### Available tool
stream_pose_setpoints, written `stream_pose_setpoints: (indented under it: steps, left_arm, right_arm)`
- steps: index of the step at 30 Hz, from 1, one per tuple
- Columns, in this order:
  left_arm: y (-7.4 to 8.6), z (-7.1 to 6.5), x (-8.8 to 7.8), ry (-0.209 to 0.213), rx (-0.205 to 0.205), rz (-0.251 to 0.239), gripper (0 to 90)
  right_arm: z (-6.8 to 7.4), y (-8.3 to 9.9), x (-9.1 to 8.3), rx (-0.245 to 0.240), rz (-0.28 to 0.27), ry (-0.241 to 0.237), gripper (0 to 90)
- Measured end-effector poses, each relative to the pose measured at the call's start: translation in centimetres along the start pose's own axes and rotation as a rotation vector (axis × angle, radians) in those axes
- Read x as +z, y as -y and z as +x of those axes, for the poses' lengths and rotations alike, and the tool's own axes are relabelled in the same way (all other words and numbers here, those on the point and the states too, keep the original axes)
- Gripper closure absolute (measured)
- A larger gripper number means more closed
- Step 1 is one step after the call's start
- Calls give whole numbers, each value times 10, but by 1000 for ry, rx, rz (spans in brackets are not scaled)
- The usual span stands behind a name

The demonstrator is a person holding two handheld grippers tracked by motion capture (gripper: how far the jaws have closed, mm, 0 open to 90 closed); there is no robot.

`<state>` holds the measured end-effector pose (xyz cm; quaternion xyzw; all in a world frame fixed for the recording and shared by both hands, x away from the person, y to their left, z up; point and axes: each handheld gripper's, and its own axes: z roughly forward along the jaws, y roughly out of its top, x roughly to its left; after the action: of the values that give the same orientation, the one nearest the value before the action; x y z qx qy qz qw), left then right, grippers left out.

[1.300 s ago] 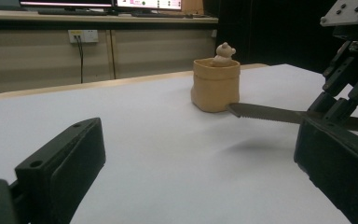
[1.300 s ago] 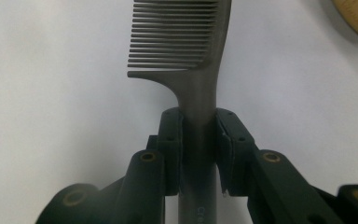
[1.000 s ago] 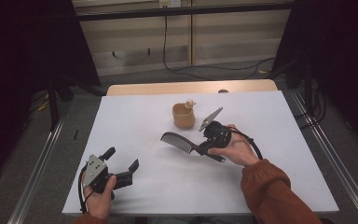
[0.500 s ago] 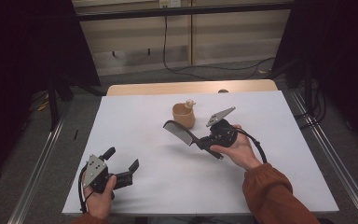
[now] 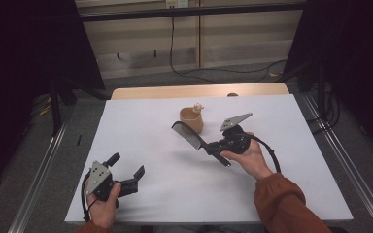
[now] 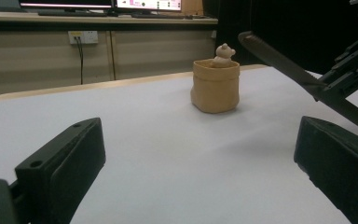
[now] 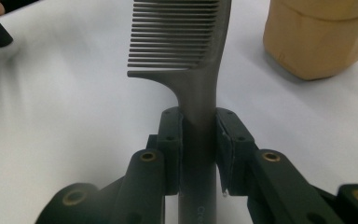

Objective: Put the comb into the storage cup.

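A dark grey comb (image 5: 190, 136) is held off the white table (image 5: 165, 160), a little beyond the table's middle, with its handle clamped between the two jaws of the right gripper (image 5: 212, 147). In the right gripper view the comb (image 7: 193, 65) runs straight up from the jaws, which press flat against both sides of the handle, and its row of teeth points to that view's left. In the high view the toothed end reaches up and to the left, ending just beside a small tan pot (image 5: 192, 120) shaped like a rolled-down sack, with a little bear figure (image 5: 197, 107) peeking over its rim. The pot stands on the table nearer the far edge than the near one, about halfway between the left and right edges. I cannot tell whether the comb touches the pot. The right hand (image 5: 249, 156), in a rust-orange sleeve (image 5: 286, 204), grips the right gripper from below, and a black cable (image 5: 271, 153) loops around it. In the left gripper view the pot (image 6: 215, 85) sits ahead across bare tabletop, with the comb (image 6: 279, 60) slanting in from the right. The left gripper (image 5: 126, 170) rests low by the near left corner of the table, held in the left hand (image 5: 102, 206); its jaws stand wide apart with nothing between them.
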<state>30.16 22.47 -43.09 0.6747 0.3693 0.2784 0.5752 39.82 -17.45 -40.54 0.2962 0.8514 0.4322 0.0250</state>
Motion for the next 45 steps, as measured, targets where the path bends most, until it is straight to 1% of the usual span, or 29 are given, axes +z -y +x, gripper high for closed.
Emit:
stream_pose_setpoints:
  steps: [1,2,3,4,5,6,9,15,19,22,24,26,28,32,34,40,42,43,45]
  left_arm:
    - [0,0,0,0,-1,0,20]
    - [0,0,0,2,-3,-3,20]
    - [0,0,0,3,-1,-2,20]
    - [0,-1,0,3,-1,-3,21]
    - [0,-1,0,3,0,-2,21]
    - [0,-1,1,3,-6,-4,20]
    - [0,0,1,2,-2,1,20]
    - [0,-1,1,3,-3,0,20]
    - [0,0,1,1,-8,-2,21]
    - [0,0,1,1,-4,0,20]
    - [0,0,0,2,-3,-2,20]
    - [0,0,0,2,1,0,20]
    - [0,-1,1,3,-5,-6,20]
    - [-1,-1,1,6,2,-2,20]
    - [-1,-1,1,6,-2,-5,20]
    - [-1,0,0,6,-1,-6,20]
    - [-1,0,0,7,-1,-6,20]
    - [-1,0,0,7,0,-5,20]
    - [-1,0,0,7,-1,-4,21]
  right_arm:
    - [0,0,-1,3,-9,-1,734]
    - [0,0,-4,4,-39,1,734]
    - [0,0,-4,4,-39,1,734]
    - [0,-1,-6,3,-58,-4,734]
    - [0,-1,-6,3,-58,-4,734]
    - [0,-1,-7,-3,-65,-3,734]
    - [0,-2,-10,-6,-96,13,734]
    - [-2,-2,-14,-1,-160,15,734]
    - [-1,-4,-17,-4,-201,20,734]
    - [-1,-5,-20,-4,-230,29,734]
    - [-1,-6,-21,-5,-236,49,734]
    - [-3,-6,-23,2,-255,59,734]
    - [-4,-6,-24,7,-268,73,734]
    - [-5,-9,-24,3,-282,71,734]
    - [-5,-12,-23,-5,-275,68,734]
    - [-3,-20,-20,-14,-306,66,734]
    - [-3,-23,-20,-15,-313,76,734]
    - [-4,-24,-20,-10,-327,76,734]
    - [-5,-26,-19,-11,-336,79,734]
